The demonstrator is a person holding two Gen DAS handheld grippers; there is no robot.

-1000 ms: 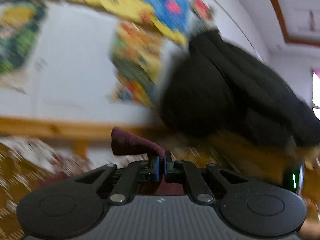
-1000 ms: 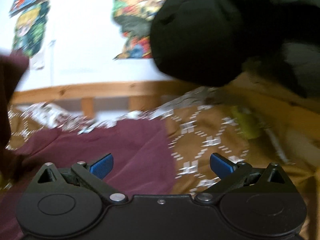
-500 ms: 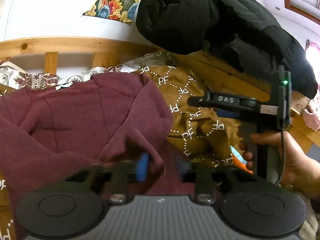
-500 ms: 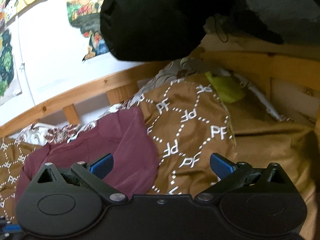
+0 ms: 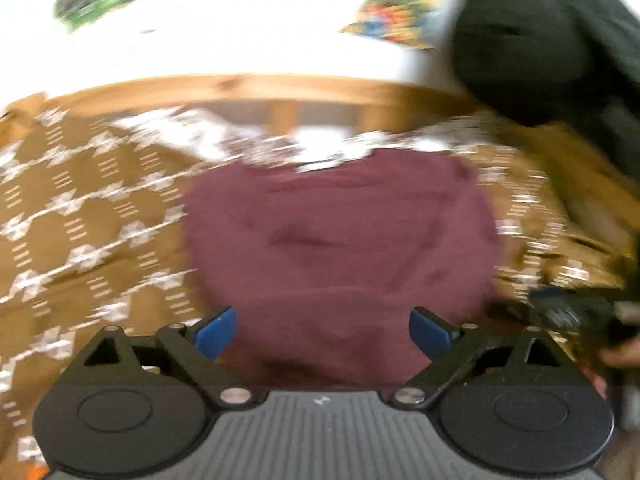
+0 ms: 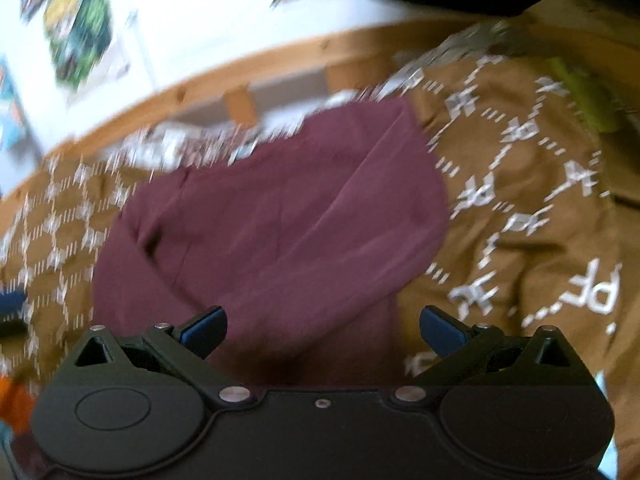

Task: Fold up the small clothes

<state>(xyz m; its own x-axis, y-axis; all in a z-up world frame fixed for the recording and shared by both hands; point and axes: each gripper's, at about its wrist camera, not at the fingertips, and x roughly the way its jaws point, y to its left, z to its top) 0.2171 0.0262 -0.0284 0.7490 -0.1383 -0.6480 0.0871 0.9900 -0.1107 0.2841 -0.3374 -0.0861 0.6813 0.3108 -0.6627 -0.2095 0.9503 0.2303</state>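
A maroon garment (image 5: 340,240) lies in a folded heap on a brown bedspread (image 5: 80,220) printed with white letters. My left gripper (image 5: 323,330) hovers over its near edge; its jaws are opening wide and nothing is pressed between the blue pads. In the right wrist view the same maroon garment (image 6: 280,220) shows a diagonal fold. My right gripper (image 6: 322,330) stands open above the garment's near part, gripping nothing. Both views are blurred by motion.
A wooden bed rail (image 5: 260,88) runs behind the bedspread, below a white wall with colourful posters (image 6: 78,36). A black padded jacket (image 5: 552,40) hangs at the upper right. The other gripper and a hand (image 5: 624,354) show at the left view's right edge.
My left gripper was shut on maroon cloth held up; now it has let go, spread wide and tipped down over the garment. The right gripper stayed open and dipped toward the bed.
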